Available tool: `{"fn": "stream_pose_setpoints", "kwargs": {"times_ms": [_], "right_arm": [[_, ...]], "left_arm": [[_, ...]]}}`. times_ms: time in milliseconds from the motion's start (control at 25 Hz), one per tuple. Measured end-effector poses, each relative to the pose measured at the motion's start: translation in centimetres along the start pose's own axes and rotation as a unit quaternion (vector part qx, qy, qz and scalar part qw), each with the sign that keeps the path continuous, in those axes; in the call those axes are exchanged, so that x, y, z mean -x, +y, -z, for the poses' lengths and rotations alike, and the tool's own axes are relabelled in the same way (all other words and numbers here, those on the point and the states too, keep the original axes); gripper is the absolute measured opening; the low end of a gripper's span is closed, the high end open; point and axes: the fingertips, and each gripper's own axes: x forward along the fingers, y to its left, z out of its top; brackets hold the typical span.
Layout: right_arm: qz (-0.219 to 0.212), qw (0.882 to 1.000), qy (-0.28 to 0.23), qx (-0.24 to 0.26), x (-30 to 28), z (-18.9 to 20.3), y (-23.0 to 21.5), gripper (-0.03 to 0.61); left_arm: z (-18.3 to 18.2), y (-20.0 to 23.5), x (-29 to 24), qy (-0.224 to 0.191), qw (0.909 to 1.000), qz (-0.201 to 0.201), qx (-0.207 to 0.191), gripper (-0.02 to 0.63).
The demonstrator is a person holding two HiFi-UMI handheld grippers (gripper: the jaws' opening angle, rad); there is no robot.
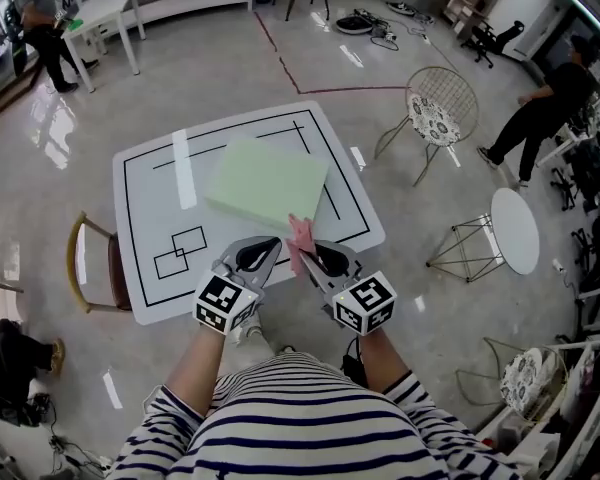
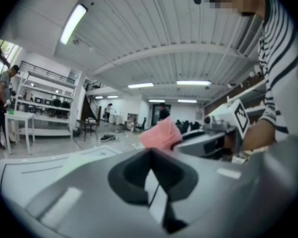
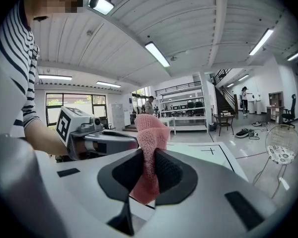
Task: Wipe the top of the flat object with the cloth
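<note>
While the head view shows only a pink cloth [image 1: 300,236] poking up over the near edge of the white table [image 1: 150,228], the right gripper view lets us see our right gripper [image 3: 149,168] clenched on it, the knit pinched between both pads. Our left gripper [image 2: 151,172] is closed on nothing, also over the table's near edge. Only the head view shows the green flat pad [image 1: 265,180] whole, lying on the table's middle. Each gripper's grey body blocks the lower half of its own view. A wire chair [image 1: 442,108] stands beyond the table's far right corner, a wooden chair [image 1: 80,263] at its left side and a round side table [image 1: 515,230] to its right.
</note>
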Motion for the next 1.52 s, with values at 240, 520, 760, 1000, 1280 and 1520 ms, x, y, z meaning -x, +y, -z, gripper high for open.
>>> {"fn": "stream_pose_setpoints", "kwargs": {"times_ms": [240, 520, 760, 1000, 1280, 1520], "right_arm": [[-0.002, 1.000, -0.004, 0.005, -5.1, -2.1, -2.5, 0.052], [0.000, 1.000, -0.009, 0.005, -12.0, -3.6, -4.9, 0.052], [-0.002, 1.000, 0.004, 0.008, -14.1, -3.2, -5.9, 0.052], [-0.013, 1.000, 0.024, 0.010, -15.9, -3.1, -7.9, 0.052], [-0.031, 0.998, 0.055, 0.024, -17.0, -2.6, -10.1, 0.052], [-0.030, 0.995, 0.089, 0.039, -17.0, -0.5, -11.4, 0.052]], "left_arm": [[-0.8, 5.7, -1.6, 0.011, 0.9990, -0.004, -0.044, 0.006], [-1.0, 12.2, -3.6, 0.018, 0.9971, -0.002, -0.074, 0.008], [-0.4, 13.8, -5.1, 0.030, 0.9971, 0.009, -0.070, 0.030], [0.7, 16.8, -6.4, 0.068, 0.9955, 0.007, -0.066, 0.123], [3.4, 20.0, -7.1, 0.128, 0.9904, -0.010, -0.051, 0.276], [7.5, 22.0, -7.5, 0.192, 0.9808, -0.006, -0.031, 0.412]]}}
